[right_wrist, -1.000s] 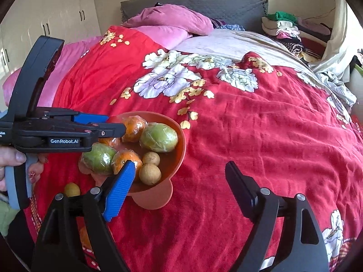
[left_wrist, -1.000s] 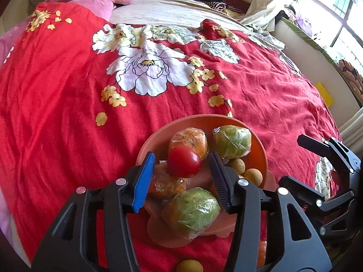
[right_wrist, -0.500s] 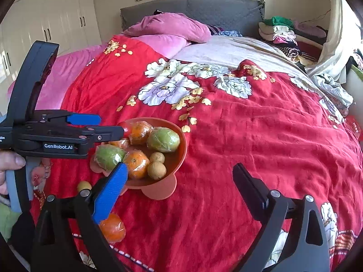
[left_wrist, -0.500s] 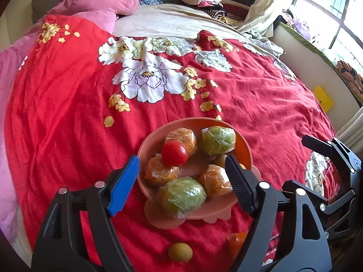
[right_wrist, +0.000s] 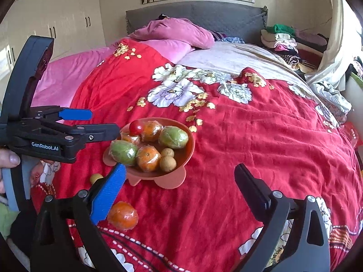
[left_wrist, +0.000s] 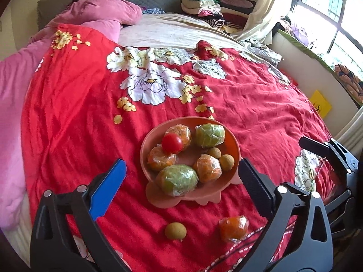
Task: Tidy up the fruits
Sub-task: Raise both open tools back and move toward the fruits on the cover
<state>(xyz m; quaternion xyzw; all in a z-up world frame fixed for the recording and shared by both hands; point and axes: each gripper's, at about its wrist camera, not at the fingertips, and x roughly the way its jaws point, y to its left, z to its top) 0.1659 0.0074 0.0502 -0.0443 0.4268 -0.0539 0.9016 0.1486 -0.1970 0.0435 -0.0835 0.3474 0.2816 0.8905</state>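
An orange-pink bowl (left_wrist: 236, 146) sits on the red floral bedspread. It holds a red tomato (left_wrist: 172, 143), several wrapped oranges, two wrapped green fruits and two small brown fruits. The bowl also shows in the right wrist view (right_wrist: 191, 146). A wrapped orange (left_wrist: 233, 225) and a small brown fruit (left_wrist: 175, 231) lie loose on the spread in front of the bowl. My left gripper (left_wrist: 181, 185) is open and empty, just short of the bowl. My right gripper (right_wrist: 179, 187) is open and empty, to the right of the loose orange (right_wrist: 123, 215).
The red bedspread (left_wrist: 68, 113) covers the bed. Pink pillows (left_wrist: 102, 15) and a grey headboard (right_wrist: 204, 13) lie at the far end. Folded clothes (left_wrist: 204, 4) are stacked far right. A window ledge (left_wrist: 317, 63) runs along the right.
My left gripper has opened wide, let go of the tomato into the bowl, and drawn back. The right gripper has also pulled back, so the loose orange now shows.
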